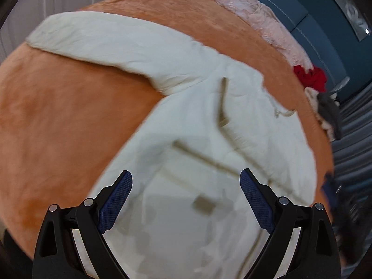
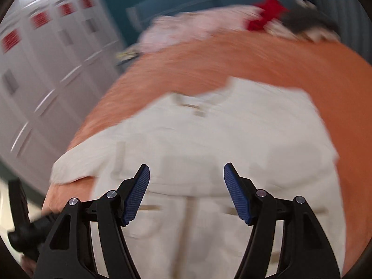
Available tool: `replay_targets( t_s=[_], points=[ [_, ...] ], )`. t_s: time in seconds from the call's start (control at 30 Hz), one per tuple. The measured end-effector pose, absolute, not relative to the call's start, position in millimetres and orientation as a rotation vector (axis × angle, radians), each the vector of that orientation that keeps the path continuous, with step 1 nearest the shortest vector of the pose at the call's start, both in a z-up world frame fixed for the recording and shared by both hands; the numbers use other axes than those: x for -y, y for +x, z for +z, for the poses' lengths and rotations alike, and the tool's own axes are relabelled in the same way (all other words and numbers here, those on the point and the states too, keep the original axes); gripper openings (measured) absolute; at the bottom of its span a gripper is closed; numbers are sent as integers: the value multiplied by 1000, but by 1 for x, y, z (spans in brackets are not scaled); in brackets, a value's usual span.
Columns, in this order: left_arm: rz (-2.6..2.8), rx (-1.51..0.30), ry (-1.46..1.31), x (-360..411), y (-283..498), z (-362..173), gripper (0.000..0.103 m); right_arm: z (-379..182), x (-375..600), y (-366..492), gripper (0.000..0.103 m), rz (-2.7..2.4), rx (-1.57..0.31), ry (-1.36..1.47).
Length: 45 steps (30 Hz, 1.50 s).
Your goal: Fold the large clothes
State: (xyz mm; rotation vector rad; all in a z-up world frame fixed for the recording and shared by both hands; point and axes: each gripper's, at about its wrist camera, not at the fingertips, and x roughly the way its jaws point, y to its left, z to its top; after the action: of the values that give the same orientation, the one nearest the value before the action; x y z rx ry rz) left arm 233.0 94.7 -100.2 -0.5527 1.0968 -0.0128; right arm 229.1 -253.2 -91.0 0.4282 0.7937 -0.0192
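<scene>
garment: a large cream-white garment lies spread on the bed, one long sleeve stretched out to the left in the left wrist view; thin tan trim lines run across its body.
garment, right wrist view: the same cream-white garment fills the middle of the picture, flat on the cover, blurred by motion.
bed: an orange bed cover carries the garment, bare on the left and along the far edge.
left gripper: the left gripper hangs over the lower part of the garment, its jaws wide apart with nothing between the blue pads; whether the tips touch the cloth i cannot tell.
right gripper: the right gripper points down over the garment's body, its jaws apart and empty, cloth showing through the gap; blue pads clear of it as far as the blur allows.
far edge of bed: a pale pink cloth pile, a red cloth and a dark grey cloth lie along the edge, well apart from the garment.
background: a blue headboard behind the pile; pale grey cabinet doors with red marks on the left in the right wrist view.
</scene>
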Motion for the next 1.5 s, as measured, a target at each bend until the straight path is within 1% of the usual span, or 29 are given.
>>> replay_targets(
  t_s=[0.13,0.27,0.33,0.37,0.4,0.43,0.47,0.5,0.53,0.57,0.6,0.63,0.67,0.73,0.8,0.9,0.97,1.1,1.13,1.2,1.27,1.33,1.43,1.5],
  points=[
    [-83,-1099,-642,-67,278,-113,91,-114,313,217,64,-136,-806,529],
    [-111,-1144,-647,-41,315,-135,91,-139,355,215,64,-201,-808,638],
    [-100,-1154,-630,-34,325,-142,90,-154,376,218,64,-229,-808,715],
    [-95,-1153,-618,-32,329,-145,86,-158,383,218,64,-244,-809,743],
    [-87,-1152,-604,-30,331,-146,75,-162,389,222,64,-259,-809,774],
    [-92,-1148,-596,-29,333,-146,68,-167,398,223,62,-270,-803,810],
    [-102,-1143,-584,-29,334,-145,44,-173,409,225,57,-282,-788,854],
    [-106,-1142,-569,-28,335,-144,16,-175,413,227,55,-288,-778,876],
    [-97,-1140,-545,-28,337,-142,8,-175,418,230,46,-303,-768,887],
    [-104,-1131,-541,-30,337,-140,6,-171,417,237,27,-309,-769,880],
    [-111,-1123,-537,-31,336,-139,4,-167,418,242,18,-316,-778,859],
    [-108,-1095,-517,-32,333,-132,4,-161,418,244,12,-313,-772,841],
    [-111,-1072,-510,-35,331,-127,3,-150,415,243,10,-296,-743,812],
    [-132,-1022,-499,-40,324,-112,3,-131,405,236,10,-274,-699,729],
    [-117,-976,-422,-41,313,-104,3,-130,395,236,10,-278,-712,638],
    [-81,-1048,-308,-32,315,-135,3,-161,387,248,10,-333,-829,524],
    [-63,-1074,-263,-28,313,-156,4,-172,385,251,9,-344,-854,489],
    [-45,-1035,-221,-23,309,-161,7,-178,375,261,10,-362,-883,363],
    [-45,-1025,-225,-25,309,-165,7,-179,373,262,11,-367,-882,328],
    [-41,-997,-225,-25,306,-167,13,-174,369,259,13,-378,-878,303],
    [-37,-969,-219,-24,304,-170,13,-166,368,250,19,-402,-870,301],
    [-38,-959,-226,-24,303,-166,14,-145,362,235,23,-449,-825,294],
    [-35,-966,-262,-30,295,-148,22,-114,340,222,24,-393,-749,276],
    [-21,-950,-290,-37,284,-128,24,-102,319,226,24,-329,-740,241]
  ],
)
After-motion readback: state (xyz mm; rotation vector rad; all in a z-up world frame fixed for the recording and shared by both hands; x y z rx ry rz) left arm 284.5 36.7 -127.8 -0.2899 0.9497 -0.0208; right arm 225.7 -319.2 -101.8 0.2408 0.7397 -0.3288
